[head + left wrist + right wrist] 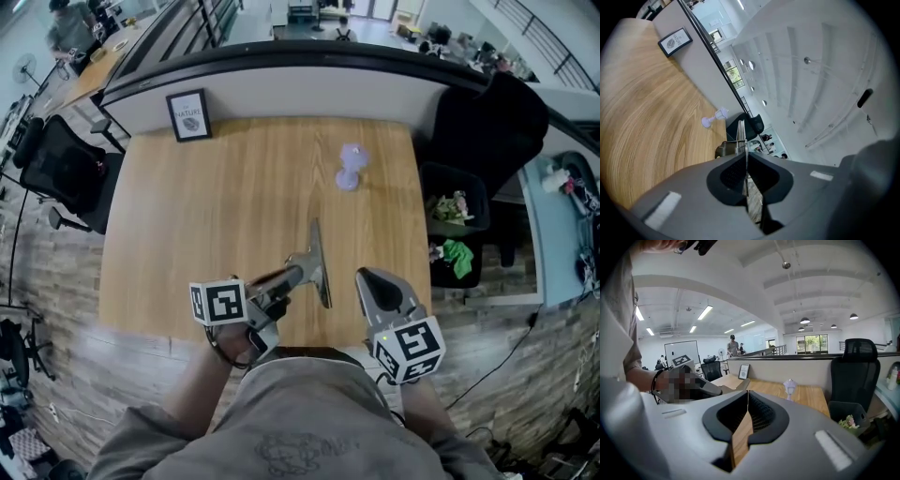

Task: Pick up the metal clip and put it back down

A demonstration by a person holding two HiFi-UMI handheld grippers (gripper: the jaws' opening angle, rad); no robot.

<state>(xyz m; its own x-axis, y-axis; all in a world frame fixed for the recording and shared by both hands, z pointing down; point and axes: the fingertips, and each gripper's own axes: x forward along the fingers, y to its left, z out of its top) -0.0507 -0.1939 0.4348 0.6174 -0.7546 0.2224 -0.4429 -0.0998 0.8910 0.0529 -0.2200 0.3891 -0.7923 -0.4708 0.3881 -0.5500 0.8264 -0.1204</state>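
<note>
hanging above the tabletop [234,187], the metal clip [317,262] is grasped by the left gripper [298,275] fingers; the right gripper [366,276] fingers, at 4 o'clock, are clenched empty.

1. A light wooden table [234,206] is standing against a curved grey partition [281,89] that is carrying a dark top rail.
2. A small framed picture [189,115] is leaning against that partition at the table's far left corner.
3. A black office chair [61,169] is sitting just beside the table's left edge. Another black chair [492,122] is standing off its far right corner, and a dark bin [455,220] holding rubbish is sitting beside the right edge.
4. Grey-brown plank flooring [56,272] is running beneath the furniture.
5. Strip lights [705,311] are glowing on the white ceiling, and daylight is coming through distant windows [813,343].
6. A whiteboard [680,352] is standing far back in the open office.
</note>
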